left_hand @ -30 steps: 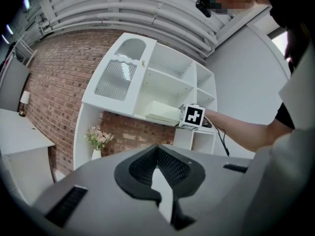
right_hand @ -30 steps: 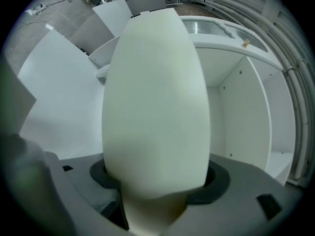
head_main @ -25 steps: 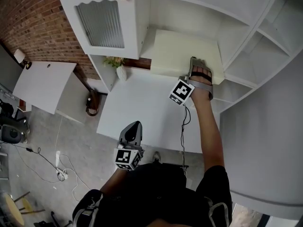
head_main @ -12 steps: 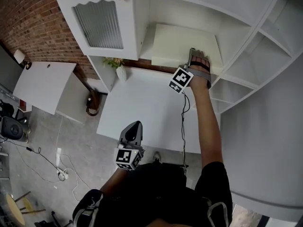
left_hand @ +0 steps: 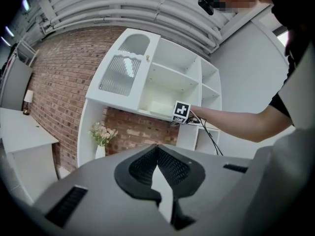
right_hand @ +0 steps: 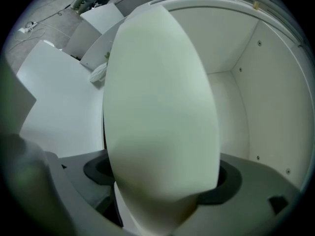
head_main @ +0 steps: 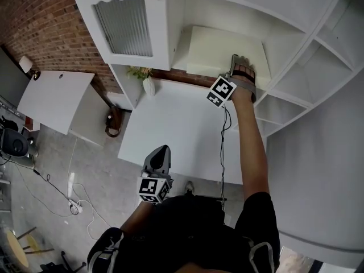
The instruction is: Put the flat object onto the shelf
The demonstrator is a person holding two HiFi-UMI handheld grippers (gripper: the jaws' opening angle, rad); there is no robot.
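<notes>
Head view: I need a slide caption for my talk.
Flat panel in the white shelf; right tool jaws have just been opening, panel between them.

My grey left gripper (head_main: 161,152) wears its black-and-white marker cube (head_main: 152,189); on my right gripper (head_main: 238,66), a matching cube (head_main: 221,91) trails a thin black cable (head_main: 223,152). Black short-sleeved shirt (head_main: 199,232) on me.

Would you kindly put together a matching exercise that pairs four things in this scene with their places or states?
Things:
1. flat object
2. flower vase
3. left hand-held gripper
4. ribbed-glass door

Places or states:
A. jaws together, nothing held
B. on the shelf
C. beside the brick wall
D. directly left of that shelf

Pairs: 1-B, 2-C, 3-A, 4-D.
</notes>
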